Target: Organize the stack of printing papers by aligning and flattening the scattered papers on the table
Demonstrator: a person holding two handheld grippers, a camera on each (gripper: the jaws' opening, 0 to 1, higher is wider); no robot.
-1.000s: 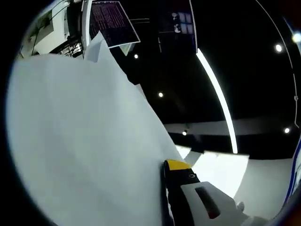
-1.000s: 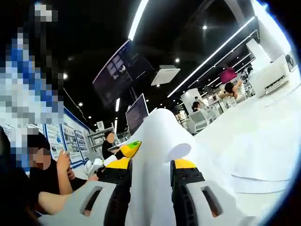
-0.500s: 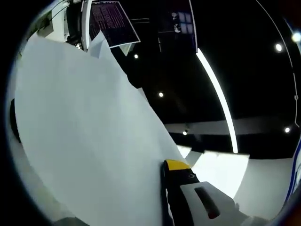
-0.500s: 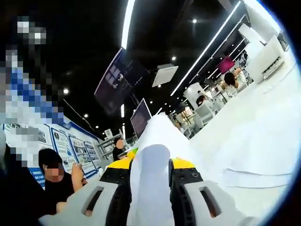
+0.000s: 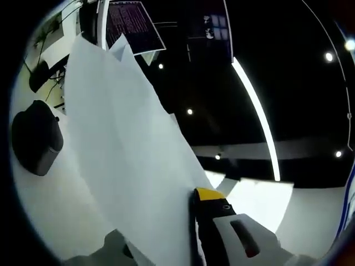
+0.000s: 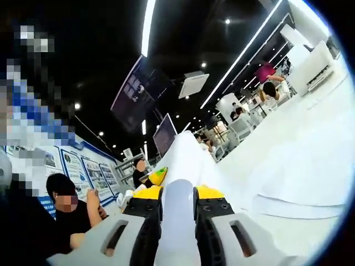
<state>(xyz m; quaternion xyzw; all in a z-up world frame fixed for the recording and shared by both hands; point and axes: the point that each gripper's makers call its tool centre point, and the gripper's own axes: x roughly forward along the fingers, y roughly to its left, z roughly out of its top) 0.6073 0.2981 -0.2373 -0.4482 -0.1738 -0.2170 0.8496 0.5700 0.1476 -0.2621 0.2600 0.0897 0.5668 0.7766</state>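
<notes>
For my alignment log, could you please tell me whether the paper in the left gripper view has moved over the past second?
Yes. The paper has swung rightward toward the steady ceiling light strip, uncovering a dark object.

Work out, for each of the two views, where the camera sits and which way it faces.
Left gripper view: rides on the left tongs, tilted up at the dark ceiling; a white sheet of paper leans against its yellow-tipped jaw.
Right gripper view: rides on the right tongs, facing across the white table into the hall; both jaws close on paper; seated people at left.
Shared: the held paper, and the ceiling lights.
</notes>
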